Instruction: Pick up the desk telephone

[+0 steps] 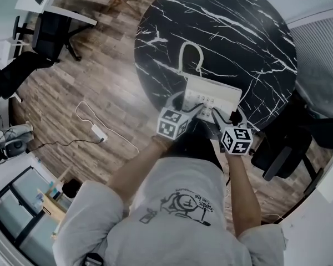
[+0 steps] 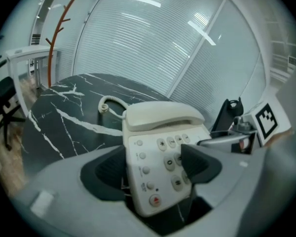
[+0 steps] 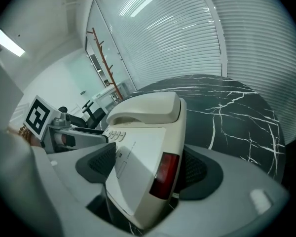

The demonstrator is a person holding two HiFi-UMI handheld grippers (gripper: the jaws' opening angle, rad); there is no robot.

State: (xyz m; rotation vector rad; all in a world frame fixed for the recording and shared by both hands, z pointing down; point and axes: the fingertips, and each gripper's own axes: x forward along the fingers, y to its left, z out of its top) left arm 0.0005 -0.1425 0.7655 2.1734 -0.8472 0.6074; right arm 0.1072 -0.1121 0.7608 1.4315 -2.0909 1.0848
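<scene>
Now, left gripper and right gripper both clamped wide on desk telephone, coiled cord behind, marble table beneath

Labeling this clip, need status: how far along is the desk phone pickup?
Done: the approach, both claws are on the desk telephone at the near edge of the marble table. In hand: the grip, left claw and right claw each clamp one side of its base, handset seated. Left: the lift; whether the base has cleared the table can't be told.
</scene>
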